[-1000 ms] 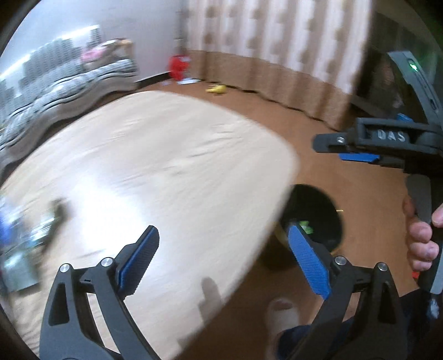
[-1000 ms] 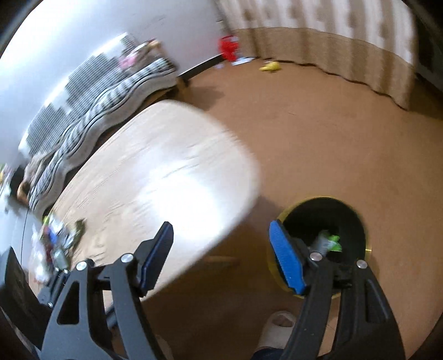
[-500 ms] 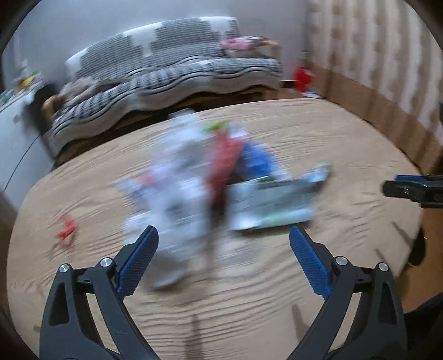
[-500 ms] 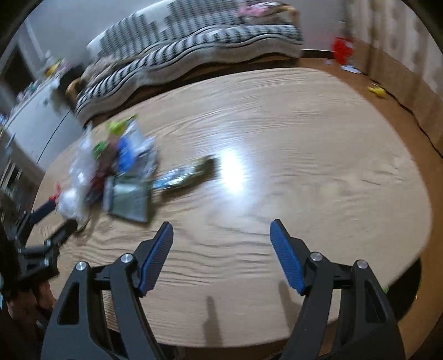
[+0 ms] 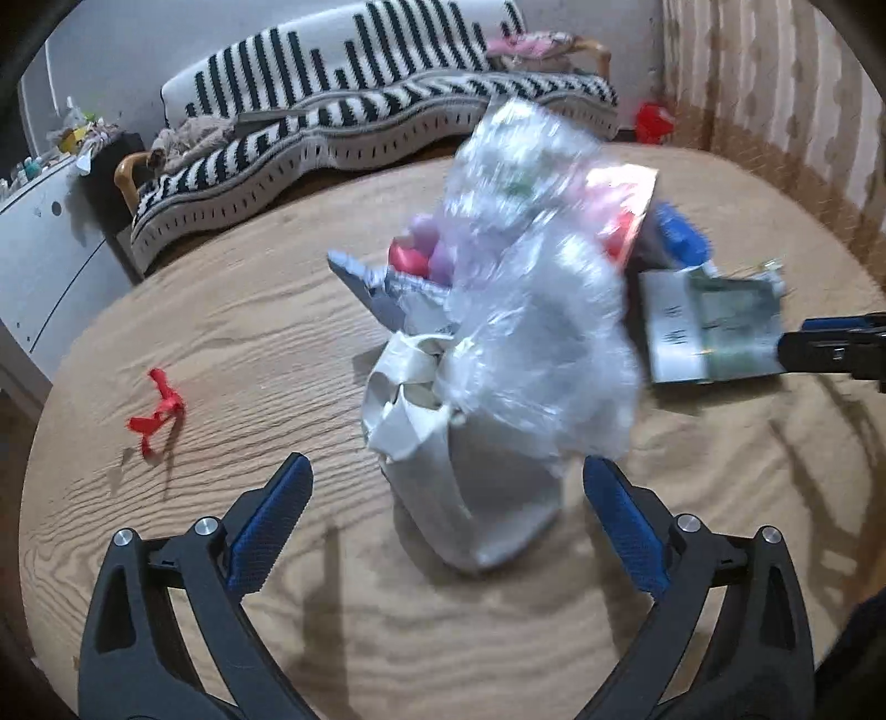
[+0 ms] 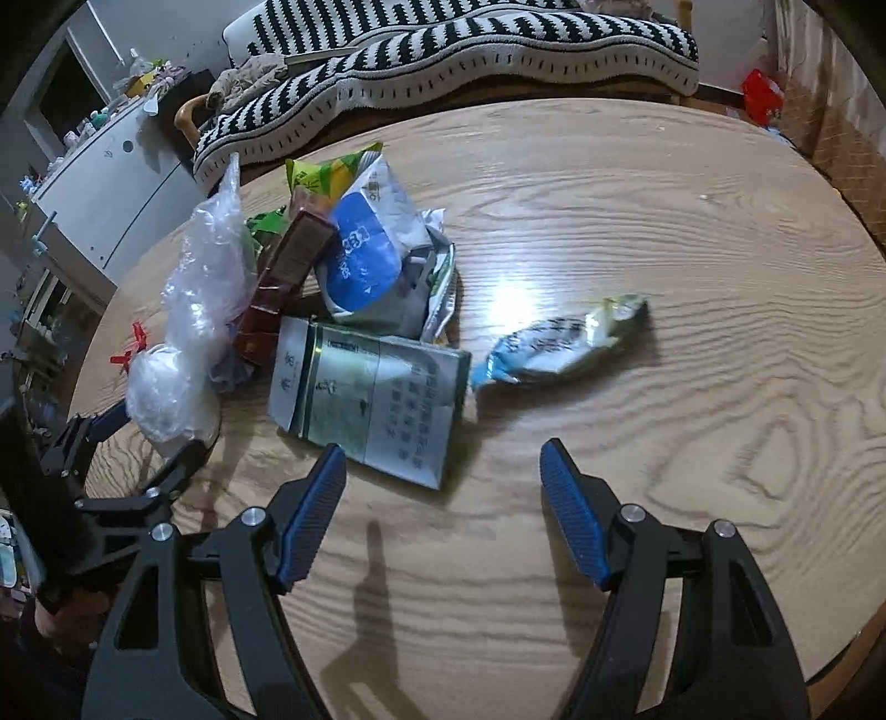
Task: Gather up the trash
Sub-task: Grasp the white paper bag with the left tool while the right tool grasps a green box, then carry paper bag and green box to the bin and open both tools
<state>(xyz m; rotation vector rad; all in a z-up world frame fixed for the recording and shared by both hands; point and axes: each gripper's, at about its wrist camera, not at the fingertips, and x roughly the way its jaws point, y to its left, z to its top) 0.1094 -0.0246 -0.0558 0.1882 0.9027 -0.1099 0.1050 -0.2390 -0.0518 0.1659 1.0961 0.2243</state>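
Where the round wooden table [image 6: 637,221] curves toward the striped sofa [image 6: 470,50], its right half lies bare, leaving wide room on that side. Trash is heaped left of centre: a clear plastic bag [image 6: 205,288], a blue-and-white pouch [image 6: 365,260], a flat grey-green packet [image 6: 376,399], and apart to the right a crumpled blue-white wrapper [image 6: 554,346]. Right gripper [image 6: 443,515]: jaws spread, nothing between them, hovering at the flat packet's near edge. Left gripper [image 5: 443,526]: jaws likewise spread, flanking without touching the base of a white knotted bag [image 5: 482,498]. A red scrap [image 5: 158,412] lies alone near the left rim. Motion blur smears the clear bag in the left view; the print on the packets is unreadable, and the items beneath the heap are hidden.
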